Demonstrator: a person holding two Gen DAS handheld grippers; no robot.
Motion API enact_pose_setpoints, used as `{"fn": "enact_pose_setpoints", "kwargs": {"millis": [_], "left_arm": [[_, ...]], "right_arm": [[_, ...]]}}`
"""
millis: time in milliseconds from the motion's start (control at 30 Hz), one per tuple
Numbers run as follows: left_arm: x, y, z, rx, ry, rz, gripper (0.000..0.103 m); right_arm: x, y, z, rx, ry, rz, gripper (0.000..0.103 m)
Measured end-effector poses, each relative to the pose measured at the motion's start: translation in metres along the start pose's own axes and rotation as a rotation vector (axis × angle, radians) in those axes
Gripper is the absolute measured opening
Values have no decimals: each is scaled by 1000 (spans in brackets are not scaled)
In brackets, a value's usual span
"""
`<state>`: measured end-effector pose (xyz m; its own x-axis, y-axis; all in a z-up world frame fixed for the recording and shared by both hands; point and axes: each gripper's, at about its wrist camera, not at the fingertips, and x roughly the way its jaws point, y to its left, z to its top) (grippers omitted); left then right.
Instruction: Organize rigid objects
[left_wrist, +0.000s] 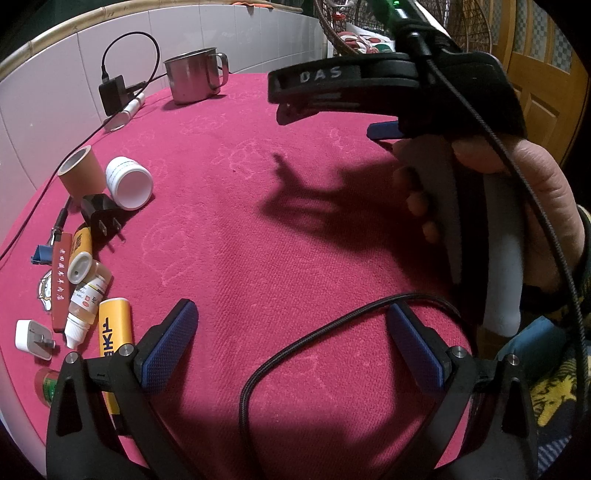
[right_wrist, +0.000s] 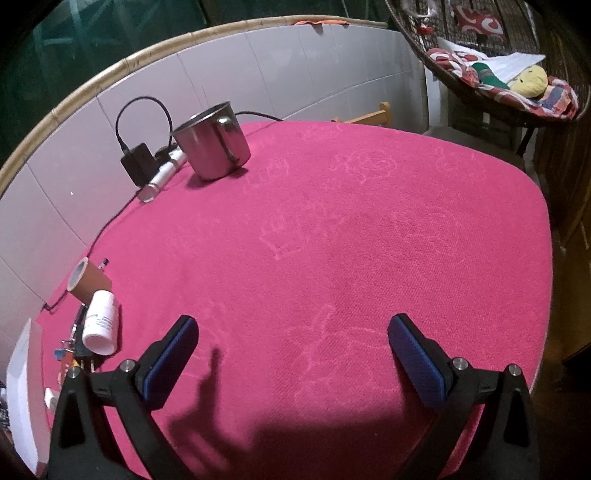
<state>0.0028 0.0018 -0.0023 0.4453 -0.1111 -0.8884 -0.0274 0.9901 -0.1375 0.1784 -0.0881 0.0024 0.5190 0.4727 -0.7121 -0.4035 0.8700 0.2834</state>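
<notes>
Small rigid items lie in a cluster at the left edge of a pink cloth-covered table (left_wrist: 295, 206): a brown cardboard tube (left_wrist: 79, 173), a white jar (left_wrist: 129, 182), a black plug (left_wrist: 101, 218), yellow tubes (left_wrist: 112, 328), a dropper bottle (left_wrist: 83, 310), a white adapter (left_wrist: 33, 338). A steel mug (left_wrist: 195, 79) stands at the back; it also shows in the right wrist view (right_wrist: 212, 146). My left gripper (left_wrist: 291, 347) is open and empty over the cloth. My right gripper (right_wrist: 291, 354) is open and empty; in the left wrist view it (left_wrist: 332, 114) hovers above the table, hand-held.
A black charger (right_wrist: 138, 164) with cable and a white cylinder (right_wrist: 164, 173) lie by the tiled wall (right_wrist: 258, 77). A wicker basket (right_wrist: 498, 74) with cloth hangs at the right rear. A black cable (left_wrist: 332, 332) crosses between my left fingers.
</notes>
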Motion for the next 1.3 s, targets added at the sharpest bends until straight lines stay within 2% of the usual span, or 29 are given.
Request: {"fn": "enact_pose_setpoints", "kwargs": {"millis": [100,200,233,333,433,533,767,1000,1133,1300], "left_arm": [[0,0,0,-6,15,-8,103],[1,1,1,-17,40,-21,103],[-1,-1,-1,20,-47,26,103],[-1,-1,-1,34,-77,45,103],[-1,-1,-1,37,-83,50,103],[-1,-1,-1,36,-93,45,103],[-1,-1,-1,34,-105,39,103],[-2,0,0,32,-109,35,103],[-1,-1,0,45,-89,72,103],[-2,0,-1,47,-89,75,103]], "right_arm": [[0,-1,3,-13,7,71,103],[1,-1,9,2,26,194,103],[-1,2,12,-4,10,229,103],[-12,20,19,-105,-72,282,103],[-15,38,22,-214,-76,290,103],[-15,46,22,-253,-71,304,103],[-14,43,22,-218,-40,343,103],[-24,46,20,-231,-63,358,103],[-28,49,20,-243,-80,360,103],[-35,47,24,-236,-99,367,103]]}}
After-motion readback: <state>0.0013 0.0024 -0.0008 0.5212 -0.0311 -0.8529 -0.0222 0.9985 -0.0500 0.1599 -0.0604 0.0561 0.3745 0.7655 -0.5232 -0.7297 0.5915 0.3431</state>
